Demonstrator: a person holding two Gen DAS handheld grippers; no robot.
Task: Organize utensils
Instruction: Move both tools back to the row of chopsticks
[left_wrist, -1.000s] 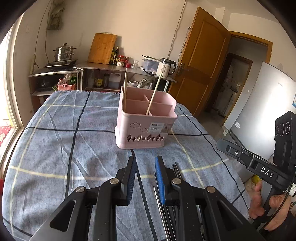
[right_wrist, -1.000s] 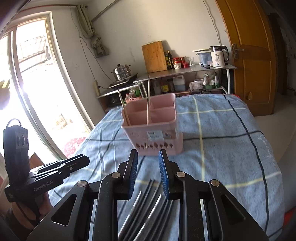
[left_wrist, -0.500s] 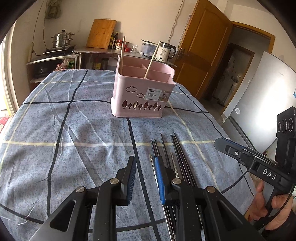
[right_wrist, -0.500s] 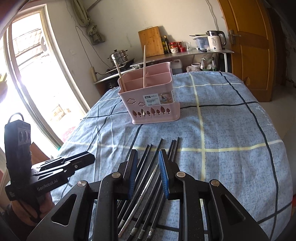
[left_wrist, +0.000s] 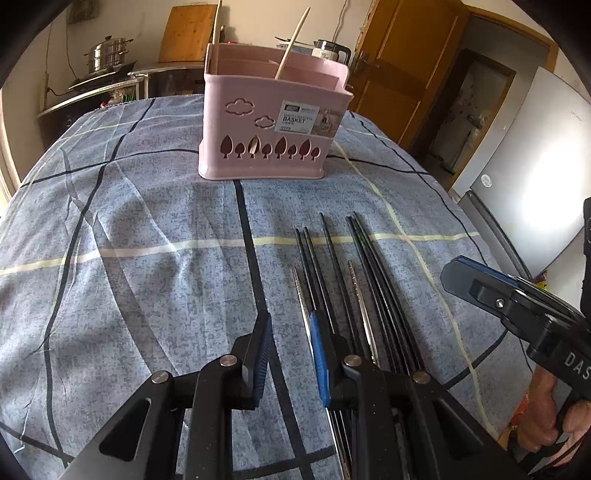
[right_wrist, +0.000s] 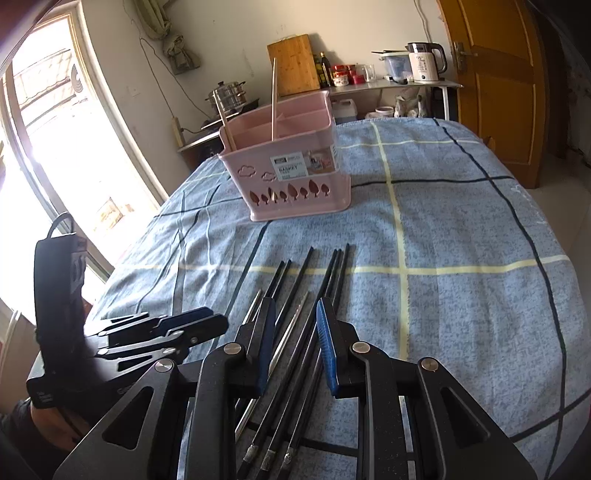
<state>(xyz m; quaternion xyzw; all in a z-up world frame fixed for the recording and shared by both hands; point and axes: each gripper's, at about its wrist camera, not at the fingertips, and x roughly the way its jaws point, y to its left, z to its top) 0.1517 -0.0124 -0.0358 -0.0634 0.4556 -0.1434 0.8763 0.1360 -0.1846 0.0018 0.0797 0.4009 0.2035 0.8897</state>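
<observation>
Near ends of the black chopsticks (left_wrist: 334, 280) hidden beneath the left hand-held gripper (left_wrist: 288, 325).

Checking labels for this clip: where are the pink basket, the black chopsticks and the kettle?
pink basket (left_wrist: 240, 147): left wrist view, front wall.
black chopsticks (right_wrist: 301, 275): right wrist view, shaft of one.
kettle (right_wrist: 424, 66): right wrist view, white body.

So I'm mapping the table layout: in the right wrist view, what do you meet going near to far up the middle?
right gripper → black chopsticks → pink basket → cutting board
</observation>
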